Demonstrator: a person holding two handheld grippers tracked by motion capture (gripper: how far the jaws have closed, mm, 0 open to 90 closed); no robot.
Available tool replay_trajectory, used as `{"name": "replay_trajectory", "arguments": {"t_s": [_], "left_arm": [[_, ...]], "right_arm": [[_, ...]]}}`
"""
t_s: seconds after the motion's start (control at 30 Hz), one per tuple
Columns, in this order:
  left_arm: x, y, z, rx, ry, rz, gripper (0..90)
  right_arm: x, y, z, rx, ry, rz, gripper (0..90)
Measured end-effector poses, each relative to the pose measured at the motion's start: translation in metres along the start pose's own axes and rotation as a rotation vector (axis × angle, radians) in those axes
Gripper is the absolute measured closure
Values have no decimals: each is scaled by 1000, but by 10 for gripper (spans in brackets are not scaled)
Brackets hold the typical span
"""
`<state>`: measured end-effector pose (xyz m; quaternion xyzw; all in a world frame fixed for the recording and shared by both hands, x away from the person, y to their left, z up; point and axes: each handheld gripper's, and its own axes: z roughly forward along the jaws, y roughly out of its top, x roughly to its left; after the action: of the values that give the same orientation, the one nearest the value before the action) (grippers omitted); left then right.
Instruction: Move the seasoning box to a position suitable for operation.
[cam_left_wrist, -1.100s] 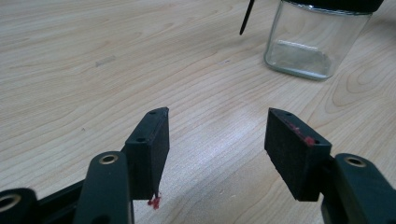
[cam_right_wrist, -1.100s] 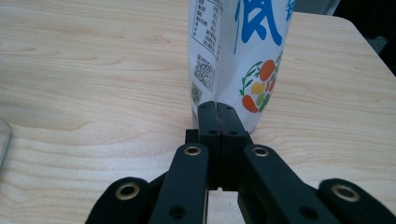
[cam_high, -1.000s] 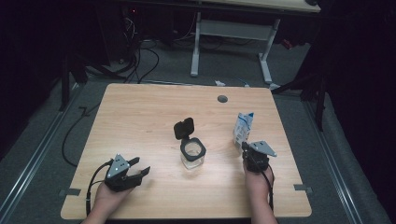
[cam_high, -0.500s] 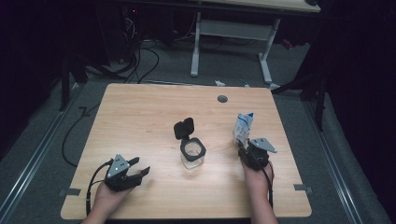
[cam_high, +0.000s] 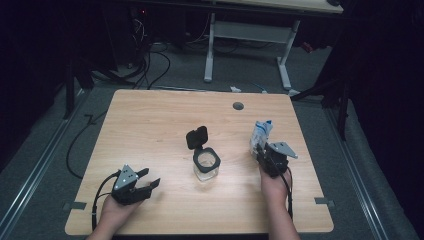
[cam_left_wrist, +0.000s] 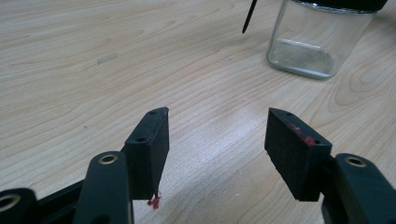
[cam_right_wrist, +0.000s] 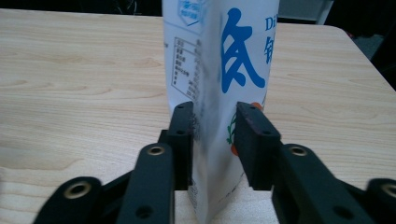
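A white pouch with blue print (cam_right_wrist: 219, 70) stands upright at the table's right side (cam_high: 260, 135). My right gripper (cam_right_wrist: 214, 135) has its two jaws pressed against the pouch's lower part, shut on it (cam_high: 265, 152). A square clear glass jar (cam_high: 206, 165) sits at the table's middle, its black flip lid (cam_high: 197, 137) swung open and up. My left gripper (cam_high: 146, 182) rests near the front left, open and with nothing between its jaws (cam_left_wrist: 217, 140). The jar (cam_left_wrist: 317, 39) stands ahead and to the right in the left gripper view.
The wooden table (cam_high: 150, 125) has a round grommet hole (cam_high: 238, 106) near its far edge. A white desk frame (cam_high: 247, 35) and cables (cam_high: 150, 55) lie on the floor beyond. The person's hands hold both grippers at the near edge.
My right gripper has moved forward to the pouch and closed on its lower part. The left gripper and the jar have not moved.
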<state>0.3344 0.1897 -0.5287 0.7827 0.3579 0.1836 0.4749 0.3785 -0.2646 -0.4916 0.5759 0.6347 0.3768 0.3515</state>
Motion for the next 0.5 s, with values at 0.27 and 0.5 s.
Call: {"name": "replay_trajectory", "arguments": {"t_s": [0.27, 0.5], "left_arm": [[0, 0, 1, 7, -2, 2, 405], [1, -1, 1, 1, -2, -8, 405]], "right_arm": [[1, 0, -2, -12, -5, -26, 827], [0, -1, -1, -17, 7, -21, 872]]}}
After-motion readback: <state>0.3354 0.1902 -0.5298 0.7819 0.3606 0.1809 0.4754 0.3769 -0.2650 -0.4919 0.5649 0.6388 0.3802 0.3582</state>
